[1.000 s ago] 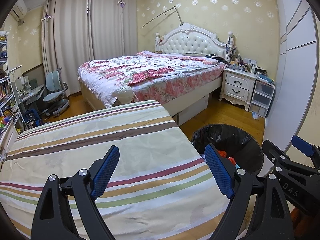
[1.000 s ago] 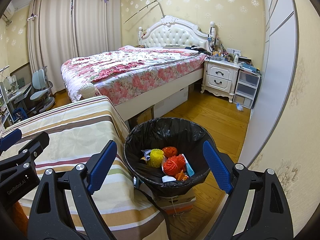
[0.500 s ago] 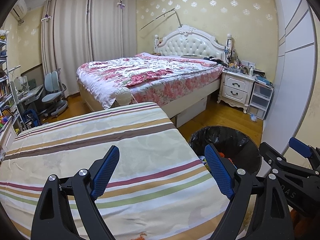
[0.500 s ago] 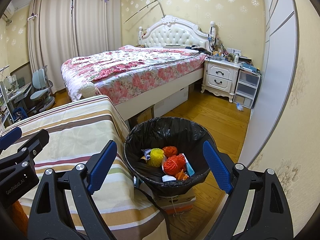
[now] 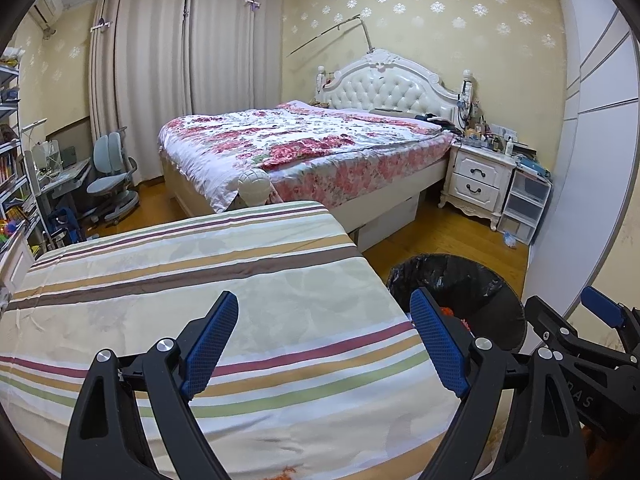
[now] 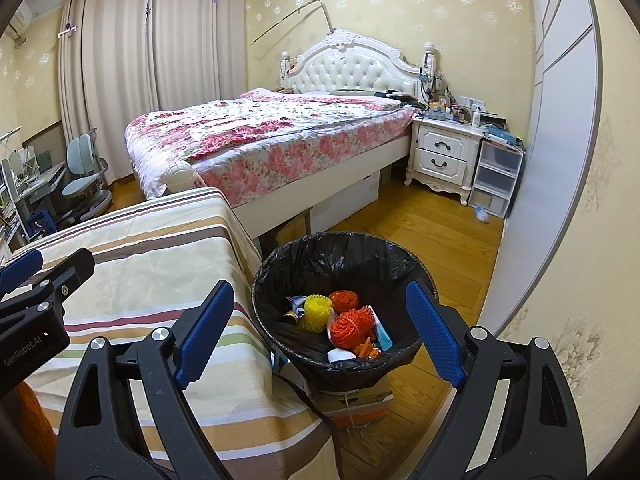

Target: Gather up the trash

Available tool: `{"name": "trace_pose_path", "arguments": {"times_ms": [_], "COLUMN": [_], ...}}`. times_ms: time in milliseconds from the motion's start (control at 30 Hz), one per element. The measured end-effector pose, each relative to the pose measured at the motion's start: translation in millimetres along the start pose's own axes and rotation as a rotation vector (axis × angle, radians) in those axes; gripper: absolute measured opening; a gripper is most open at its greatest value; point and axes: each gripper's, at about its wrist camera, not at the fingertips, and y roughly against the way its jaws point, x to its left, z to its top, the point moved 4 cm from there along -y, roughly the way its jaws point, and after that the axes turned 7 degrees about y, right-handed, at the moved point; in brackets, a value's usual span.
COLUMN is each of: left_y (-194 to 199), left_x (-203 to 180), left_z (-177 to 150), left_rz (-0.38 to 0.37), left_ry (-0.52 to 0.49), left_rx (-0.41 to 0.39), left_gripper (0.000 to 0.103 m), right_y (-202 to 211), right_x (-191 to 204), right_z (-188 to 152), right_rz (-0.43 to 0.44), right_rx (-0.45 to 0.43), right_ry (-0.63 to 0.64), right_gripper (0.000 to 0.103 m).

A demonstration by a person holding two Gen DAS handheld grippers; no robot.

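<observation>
Trash [image 6: 347, 322] lies in a black-lined bin [image 6: 280, 280] just beside the striped counter [image 6: 152, 264]: a yellow mesh ball, two orange mesh balls, and scraps of white, blue and orange. The right gripper [image 6: 320, 330] tilts downward over the bin, its jaws wide apart with nothing between them, framing the bin's mouth. The left gripper [image 5: 324, 342] tilts down over the striped cloth, jaws equally wide and empty; its right finger overlaps the bin's near edge in view. The bin sits on a cardboard box [image 6: 352, 398] on the wooden floor [image 6: 420, 236]. Beyond stand a floral bed [image 6: 280, 132], a white nightstand [image 6: 444, 152] and closed curtains [image 6: 140, 60].
</observation>
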Motion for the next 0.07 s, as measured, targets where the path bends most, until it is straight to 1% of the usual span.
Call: {"name": "trace_pose_path", "arguments": {"times_ms": [67], "left_y": [0.2], "left_x": [3.1], "left_z": [0.6], "left_rz": [0.004], "left_ry": [0.002], "left_rx": [-0.001], "left_gripper": [0.085], "right_y": [-2.1], "right_x": [2.6], "right_z": [1.5], "right_rz": [0.002], "right_rx": [0.002], "right_ry": [0.004], "right_gripper": [0.086]}}
